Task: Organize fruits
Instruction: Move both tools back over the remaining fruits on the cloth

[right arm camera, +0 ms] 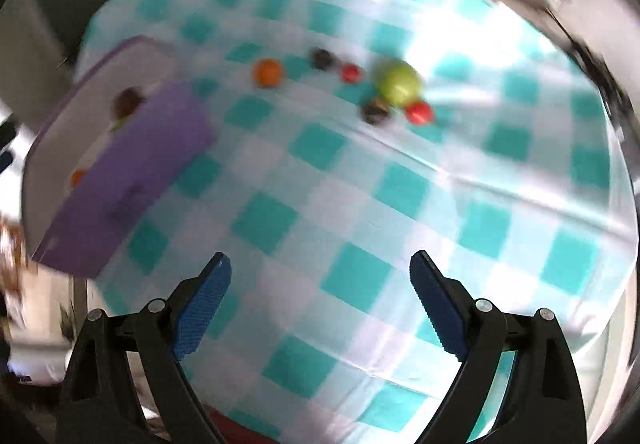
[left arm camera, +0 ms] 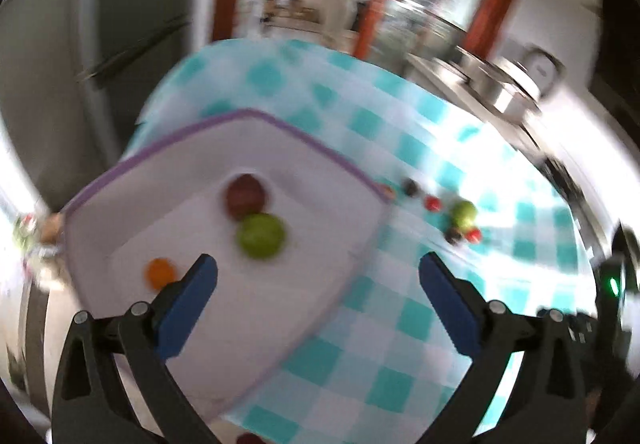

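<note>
**A:** What does your left wrist view show?

**B:** Your left gripper [left arm camera: 318, 270] stands wide open with nothing between its blue pads. It hangs over a white bin [left arm camera: 332, 180] with a purple rim, set on a table under a teal-and-white checked cloth [left arm camera: 400, 324]. Inside the bin lie three fruits: a dark red one [left arm camera: 245, 196], a green one [left arm camera: 261, 236] touching it just below, and a small orange one [left arm camera: 160, 272] apart, beside your left pad. To the right of the bin, on the cloth, a loose cluster sits: a green fruit [left arm camera: 464, 213], two small red ones and two dark ones. The picture is blurred.

**A:** And your right wrist view?

**B:** Your right gripper [right arm camera: 320, 272] is also open and empty, above bare cloth [right arm camera: 360, 204]. The bin [right arm camera: 132, 164] is at the left, its purple side facing you; the dark red fruit [right arm camera: 128, 102] shows inside. Still on the cloth, well beyond your pads: an orange fruit [right arm camera: 267, 73], then the green fruit [right arm camera: 400, 84] with the small red and dark ones around it. This view is blurred too.
</note>
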The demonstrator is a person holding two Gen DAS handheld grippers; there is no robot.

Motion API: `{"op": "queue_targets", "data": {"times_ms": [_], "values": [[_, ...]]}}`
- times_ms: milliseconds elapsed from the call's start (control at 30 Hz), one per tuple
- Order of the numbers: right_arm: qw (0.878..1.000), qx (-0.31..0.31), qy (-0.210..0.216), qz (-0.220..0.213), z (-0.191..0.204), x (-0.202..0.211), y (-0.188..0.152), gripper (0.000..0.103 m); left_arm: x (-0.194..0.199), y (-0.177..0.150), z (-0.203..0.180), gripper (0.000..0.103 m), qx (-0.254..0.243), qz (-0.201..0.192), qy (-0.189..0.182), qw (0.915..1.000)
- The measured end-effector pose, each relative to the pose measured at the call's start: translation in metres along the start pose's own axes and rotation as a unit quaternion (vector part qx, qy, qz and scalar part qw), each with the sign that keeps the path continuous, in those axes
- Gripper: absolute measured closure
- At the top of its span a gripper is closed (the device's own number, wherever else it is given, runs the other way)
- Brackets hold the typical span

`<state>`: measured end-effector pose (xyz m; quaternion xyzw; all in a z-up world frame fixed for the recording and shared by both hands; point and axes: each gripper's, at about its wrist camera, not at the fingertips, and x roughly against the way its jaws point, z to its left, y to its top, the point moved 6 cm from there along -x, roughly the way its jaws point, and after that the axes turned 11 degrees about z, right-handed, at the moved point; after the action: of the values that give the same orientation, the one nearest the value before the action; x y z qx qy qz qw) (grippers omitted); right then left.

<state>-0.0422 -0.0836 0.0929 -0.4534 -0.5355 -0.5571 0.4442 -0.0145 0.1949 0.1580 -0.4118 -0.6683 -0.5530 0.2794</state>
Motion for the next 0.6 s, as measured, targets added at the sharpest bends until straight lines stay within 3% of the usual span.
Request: {"op": "queue_targets", "data": {"times_ms": [100, 167, 467, 600], "values": [[1.0, 0.013, -0.019, -0.015, -0.023, -0.008, 0.012, 0.015, -0.032, -0.005, -0.053, 0.002, -0.084, 0.033, -0.025, 0.9956], [0.998, 0.037, -0.041, -0.019, -0.036, -0.017, 0.033, 0.017, -0.06, -0.009, -0.079, 0.002, -0.122, 0.063, -0.021, 0.9903], [0.995, 0.072, -0.066, -0.021, -0.096, -0.073, 0.121, 0.029, -0.175, -0.04, -0.117, 0.002, -0.141, 0.211, -0.002, 0.9674], [0.993, 0.1, -0.058, -0.01, -0.101, -0.101, 0.146, 0.036, -0.202, -0.052, -0.126, 0.002, -0.156, 0.235, 0.012, 0.9594]]}}
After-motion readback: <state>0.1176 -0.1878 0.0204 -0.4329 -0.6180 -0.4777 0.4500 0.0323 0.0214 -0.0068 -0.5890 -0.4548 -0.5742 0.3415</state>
